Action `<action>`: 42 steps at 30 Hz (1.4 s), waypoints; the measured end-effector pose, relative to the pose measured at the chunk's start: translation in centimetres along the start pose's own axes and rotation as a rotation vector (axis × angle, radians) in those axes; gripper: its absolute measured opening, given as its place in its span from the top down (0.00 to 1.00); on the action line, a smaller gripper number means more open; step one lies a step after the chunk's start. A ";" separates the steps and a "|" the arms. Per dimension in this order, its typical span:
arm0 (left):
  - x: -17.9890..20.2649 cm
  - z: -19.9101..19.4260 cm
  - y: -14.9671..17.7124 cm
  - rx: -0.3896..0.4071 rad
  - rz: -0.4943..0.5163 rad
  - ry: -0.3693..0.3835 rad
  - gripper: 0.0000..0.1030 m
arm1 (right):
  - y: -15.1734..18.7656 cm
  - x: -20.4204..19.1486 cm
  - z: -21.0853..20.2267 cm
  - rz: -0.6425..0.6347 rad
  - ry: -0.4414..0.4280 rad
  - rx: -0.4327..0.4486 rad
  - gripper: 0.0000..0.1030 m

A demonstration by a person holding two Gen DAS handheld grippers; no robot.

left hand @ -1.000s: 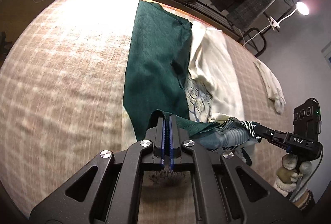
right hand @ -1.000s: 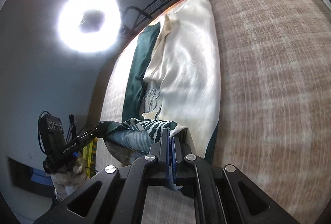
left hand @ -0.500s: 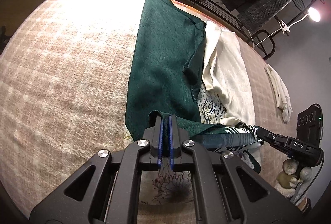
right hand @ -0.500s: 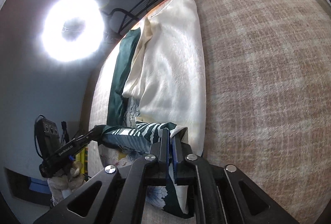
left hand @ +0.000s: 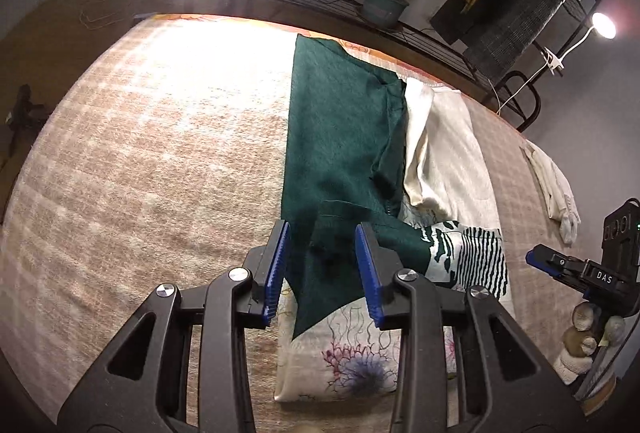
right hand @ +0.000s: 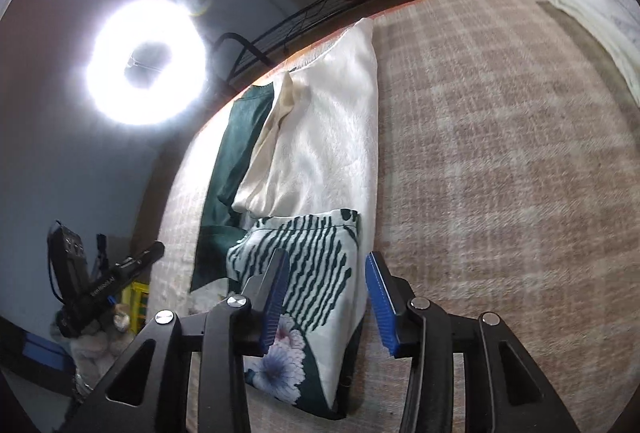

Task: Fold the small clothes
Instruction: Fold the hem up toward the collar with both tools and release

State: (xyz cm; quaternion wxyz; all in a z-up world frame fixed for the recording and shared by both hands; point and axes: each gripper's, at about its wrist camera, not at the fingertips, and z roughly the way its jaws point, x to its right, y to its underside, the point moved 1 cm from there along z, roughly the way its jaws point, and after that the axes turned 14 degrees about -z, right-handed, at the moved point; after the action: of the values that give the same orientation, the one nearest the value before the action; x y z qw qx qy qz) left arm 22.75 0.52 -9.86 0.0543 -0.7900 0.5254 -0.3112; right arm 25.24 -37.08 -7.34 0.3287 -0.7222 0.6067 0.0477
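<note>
A long garment lies on the bed, dark green (left hand: 340,137) on the left and cream (left hand: 448,153) on the right, with a striped and floral print part (left hand: 464,253) folded over its near end. My left gripper (left hand: 322,265) is open and empty just above the green folded edge. My right gripper (right hand: 326,289) is open and empty over the striped print part (right hand: 316,257); the green side (right hand: 232,153) and cream side (right hand: 328,137) lie beyond it. Each gripper shows in the other's view: the right one (left hand: 538,258), the left one (right hand: 154,251).
The bed has a beige checked blanket (left hand: 140,173). A second white garment (left hand: 556,185) lies near the right edge, also in the right wrist view (right hand: 600,17). A metal rail with a potted plant (left hand: 382,3) runs along the far side. A ring light (right hand: 144,61) shines behind.
Both grippers have opened and let go of the folded hem, which now lies flat on the garment's near end. Both have drawn back slightly.
</note>
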 end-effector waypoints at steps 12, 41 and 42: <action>1.4 3.1 -4.3 0.000 0.068 -0.037 0.67 | -3.7 0.4 1.3 -0.142 0.145 -0.013 0.53; 4.8 19.1 -18.3 -0.003 0.082 -0.079 0.67 | -20.6 8.0 12.1 -0.137 0.156 0.000 0.52; 5.1 19.4 -18.6 0.003 0.082 -0.080 0.67 | -20.9 7.9 12.5 -0.143 0.159 -0.003 0.52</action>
State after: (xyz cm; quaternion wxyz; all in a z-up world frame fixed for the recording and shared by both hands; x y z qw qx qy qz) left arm 49.48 -0.35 -15.46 0.0892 -0.7796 0.5543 -0.2777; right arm 50.43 -36.12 -12.09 0.2810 -0.7655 0.5778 -0.0326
